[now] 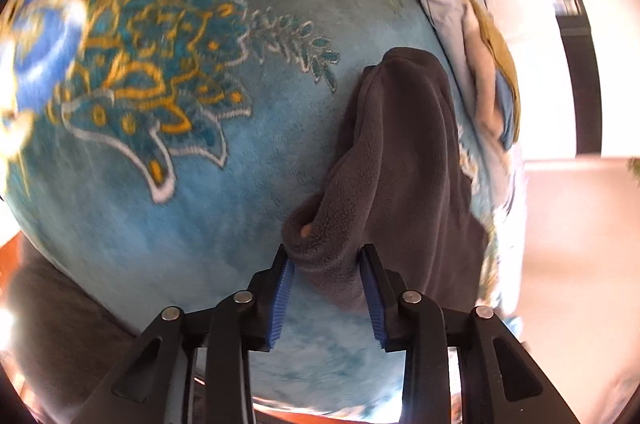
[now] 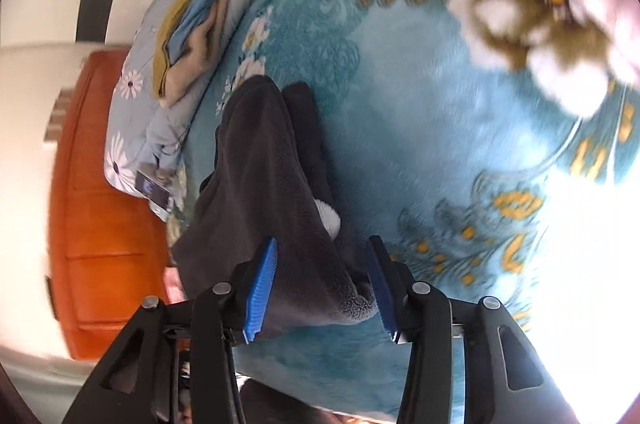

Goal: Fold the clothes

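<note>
A dark fleece garment point(image 1: 404, 160) is draped on the blue blanket point(image 1: 208, 208), near the stacked cloths point(image 2: 188, 36). One end is pinched by the left gripper point(image 1: 326, 264), the other by the right gripper point(image 2: 322, 264). Judged mid-fold: both held ends would need carrying together, evenly.

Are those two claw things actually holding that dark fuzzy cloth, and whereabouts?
Each gripper, left and right, has a bunched edge of the dark fleece garment between its fingers; whether they truly pinch it cannot be told.
</note>
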Motion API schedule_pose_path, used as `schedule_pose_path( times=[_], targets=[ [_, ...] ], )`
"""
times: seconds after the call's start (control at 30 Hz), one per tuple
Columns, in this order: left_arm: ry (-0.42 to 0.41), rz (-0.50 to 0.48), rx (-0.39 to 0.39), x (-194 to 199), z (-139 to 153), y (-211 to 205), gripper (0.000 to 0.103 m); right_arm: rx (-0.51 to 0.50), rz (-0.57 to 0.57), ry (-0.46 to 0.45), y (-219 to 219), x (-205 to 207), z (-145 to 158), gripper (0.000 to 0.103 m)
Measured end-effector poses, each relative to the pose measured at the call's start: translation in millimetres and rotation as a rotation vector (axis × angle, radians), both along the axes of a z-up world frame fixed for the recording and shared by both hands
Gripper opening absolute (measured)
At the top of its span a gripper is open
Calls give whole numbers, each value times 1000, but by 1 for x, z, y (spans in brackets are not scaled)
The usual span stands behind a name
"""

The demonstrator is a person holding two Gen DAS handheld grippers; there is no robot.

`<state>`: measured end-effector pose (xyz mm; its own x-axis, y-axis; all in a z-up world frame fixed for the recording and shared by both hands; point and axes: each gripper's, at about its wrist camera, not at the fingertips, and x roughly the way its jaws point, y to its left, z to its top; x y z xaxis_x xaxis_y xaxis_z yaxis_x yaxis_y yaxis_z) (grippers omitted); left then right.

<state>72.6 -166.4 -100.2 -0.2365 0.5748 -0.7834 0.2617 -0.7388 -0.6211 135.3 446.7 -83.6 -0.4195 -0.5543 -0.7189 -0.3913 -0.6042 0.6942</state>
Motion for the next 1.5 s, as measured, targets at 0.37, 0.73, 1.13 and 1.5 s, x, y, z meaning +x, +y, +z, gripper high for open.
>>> schedule_pose_path(
  times=[0.37,0.73,1.13,1.5],
  targets=[
    [62,-144,-150,-32,30,-5,57,60,103,69,-25,-75,2,56],
    [-7,-198,-189,-128,-26,32,62,78,114,17,-45,-132,-29,57],
    [-6,-116,0,-129,-33,23,62,96,106,78,-44,-136,-17,42],
    [98,-87,25,-110,-6,29,11,64,147,110,-49,-132,-3,13]
  ],
)
